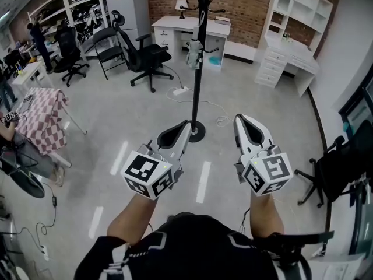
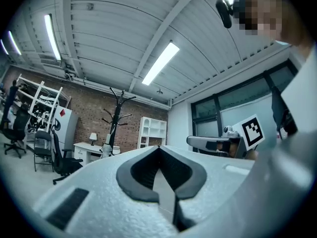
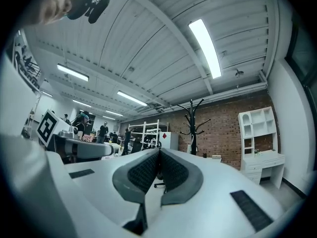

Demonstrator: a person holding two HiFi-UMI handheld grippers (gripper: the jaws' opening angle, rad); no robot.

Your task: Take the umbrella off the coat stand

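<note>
A black coat stand [image 1: 199,69] rises from a round base on the floor ahead of me. On its pole, about halfway up, hangs a folded pale grey umbrella [image 1: 194,53]. My left gripper [image 1: 186,124] is shut and empty, its tips just short of the stand's base. The right gripper [image 1: 239,119], also shut and empty, is held a little to the right of the stand. In the left gripper view the coat stand [image 2: 116,120] is far off, with the umbrella [image 2: 105,149] small and pale on it. The right gripper view shows the coat stand [image 3: 192,128] against the brick wall.
Black office chairs [image 1: 145,57] stand left of the stand, and a white desk [image 1: 189,31] is behind it. A white shelf unit with drawers [image 1: 291,45] fills the back right. A power strip and cable [image 1: 192,98] lie on the floor. A checkered table [image 1: 41,118] is at left, another chair [image 1: 332,168] at right.
</note>
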